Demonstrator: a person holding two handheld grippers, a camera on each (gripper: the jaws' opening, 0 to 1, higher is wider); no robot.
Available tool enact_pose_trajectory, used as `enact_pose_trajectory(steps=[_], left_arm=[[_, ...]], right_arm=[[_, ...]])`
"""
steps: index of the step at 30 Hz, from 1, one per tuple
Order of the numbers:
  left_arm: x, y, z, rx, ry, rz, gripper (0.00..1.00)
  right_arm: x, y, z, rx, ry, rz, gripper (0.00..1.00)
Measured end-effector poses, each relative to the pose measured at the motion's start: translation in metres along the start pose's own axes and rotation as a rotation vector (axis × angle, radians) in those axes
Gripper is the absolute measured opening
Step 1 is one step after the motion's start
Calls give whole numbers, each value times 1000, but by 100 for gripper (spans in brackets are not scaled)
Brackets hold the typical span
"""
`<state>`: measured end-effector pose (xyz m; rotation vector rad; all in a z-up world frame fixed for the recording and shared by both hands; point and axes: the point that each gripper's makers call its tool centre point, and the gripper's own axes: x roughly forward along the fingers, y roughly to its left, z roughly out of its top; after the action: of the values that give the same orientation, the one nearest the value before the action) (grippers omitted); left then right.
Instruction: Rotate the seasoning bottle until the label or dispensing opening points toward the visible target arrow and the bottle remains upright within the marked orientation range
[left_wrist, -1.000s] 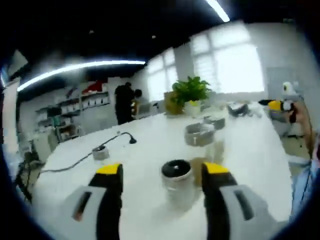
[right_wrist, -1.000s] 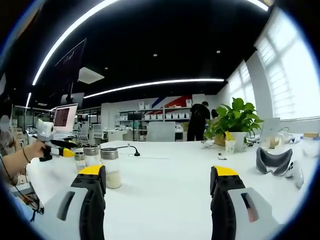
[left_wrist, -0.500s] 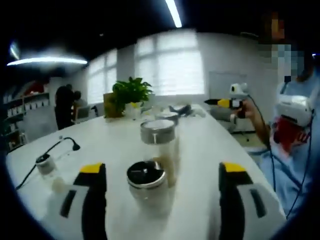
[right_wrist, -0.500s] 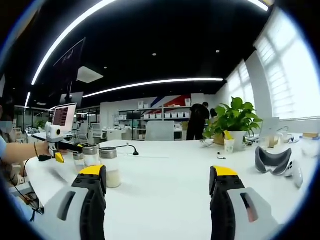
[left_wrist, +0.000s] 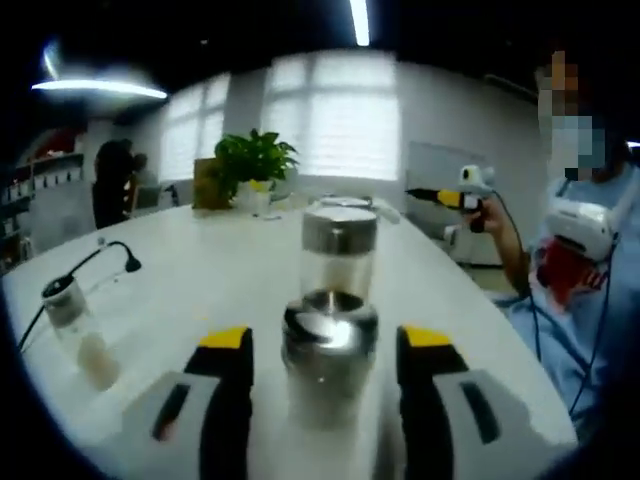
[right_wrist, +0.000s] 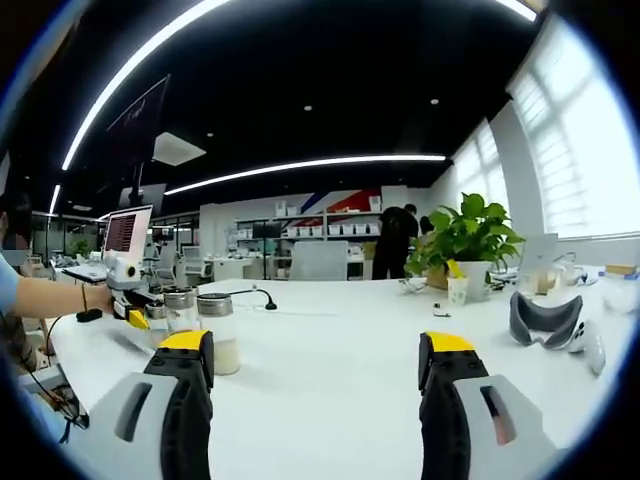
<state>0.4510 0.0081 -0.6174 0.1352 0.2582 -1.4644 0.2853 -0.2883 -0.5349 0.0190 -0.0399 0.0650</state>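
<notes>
Early stage: the grasp isn't made yet and no rotation is done. Left claw (left_wrist: 325, 345) is wide, jaws straddling the nearest seasoning bottle (left_wrist: 329, 350), which stands upright on the white surface (left_wrist: 200, 270); I can't tell whether either jaw touches it. A taller metal-capped jar (left_wrist: 340, 252) sits right behind it, and a small jar (left_wrist: 72, 325) is off to the side. No target arrow or orientation marks are legible here, and the bottle is too blurred to read a label.

Right claw (right_wrist: 315, 350) is wide and empty over bare surface, well apart from the bottles.

Left to do: close, twist, check alignment.

Versus half a second ago, the left claw has pushed in, so the bottle now sits deeper between narrower jaws. The right gripper view is essentially unchanged.
</notes>
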Motion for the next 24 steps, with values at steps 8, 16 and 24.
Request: enact_pose_trajectory(steps=[8,16,24], left_arm=[[0,-1,3,17,-8,17,37],[-1,-1,3,19,-15,45,37],[-5,-1,1,40,-15,87,37]], right_arm=[[0,-2,-2,7,4,-4,87],[0,-2,-1,11,4,-4,86],[0,-2,-3,8,14,-1,86]])
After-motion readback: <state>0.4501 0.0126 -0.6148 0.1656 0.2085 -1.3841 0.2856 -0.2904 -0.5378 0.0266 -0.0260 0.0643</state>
